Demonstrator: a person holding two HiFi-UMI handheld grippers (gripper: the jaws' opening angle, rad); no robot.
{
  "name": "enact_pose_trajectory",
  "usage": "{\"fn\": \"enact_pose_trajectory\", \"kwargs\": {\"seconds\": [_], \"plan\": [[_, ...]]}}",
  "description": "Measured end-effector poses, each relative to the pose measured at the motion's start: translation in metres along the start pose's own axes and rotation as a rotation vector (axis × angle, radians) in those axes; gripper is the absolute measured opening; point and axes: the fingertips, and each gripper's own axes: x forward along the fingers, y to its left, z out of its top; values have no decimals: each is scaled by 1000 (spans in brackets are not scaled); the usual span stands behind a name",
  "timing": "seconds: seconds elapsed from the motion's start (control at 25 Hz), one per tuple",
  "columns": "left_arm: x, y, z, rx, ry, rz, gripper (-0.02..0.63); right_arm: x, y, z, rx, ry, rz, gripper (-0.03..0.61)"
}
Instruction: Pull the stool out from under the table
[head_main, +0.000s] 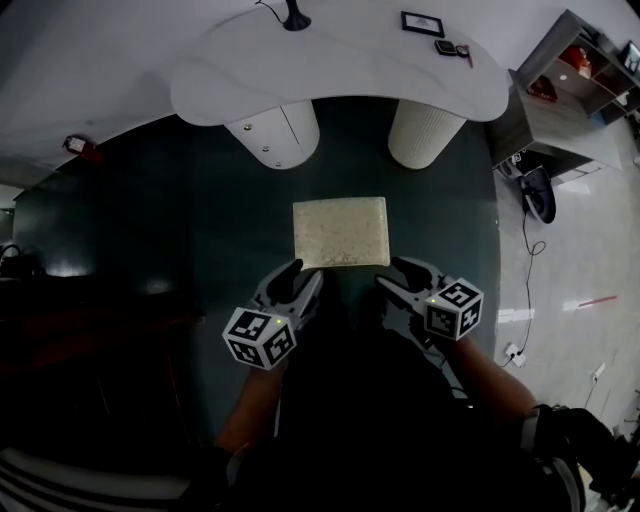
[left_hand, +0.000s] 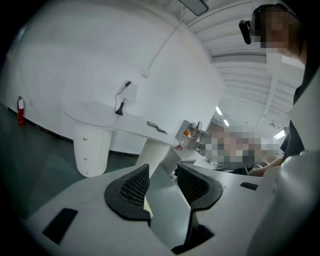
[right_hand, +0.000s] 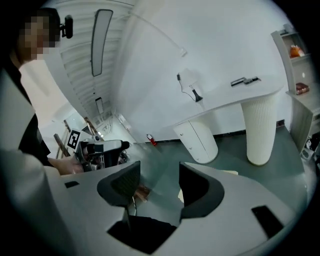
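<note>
Cream-topped stool (head_main: 340, 232) stands on dark floor, clear of white table (head_main: 230, 70); ribbed table leg (head_main: 425, 133) behind it, shelf unit (head_main: 575, 75) at right. Left gripper (head_main: 300, 278) & right gripper (head_main: 397, 275) hover at stool's near edge, jaws apart w/ nothing btwn them. Stool legs hidden under seat

Left tool (head_main: 306, 273), right tool (head_main: 390, 273) side by side — jaws apart, both empty
</note>
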Motion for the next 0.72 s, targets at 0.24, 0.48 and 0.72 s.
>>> {"fn": "enact_pose_trajectory", "kwargs": {"seconds": [0.24, 0.48, 0.72], "plan": [[-33, -24, 35, 81, -95, -7, 129, -19, 52, 38, -163, -95, 43, 184], [-68, -29, 62, 124, -179, -85, 78, -24, 113, 68, -267, -222, 9, 104], [-131, -17, 70, 293, -171, -133, 49, 3, 189, 72, -246, -318, -31, 69]]}}
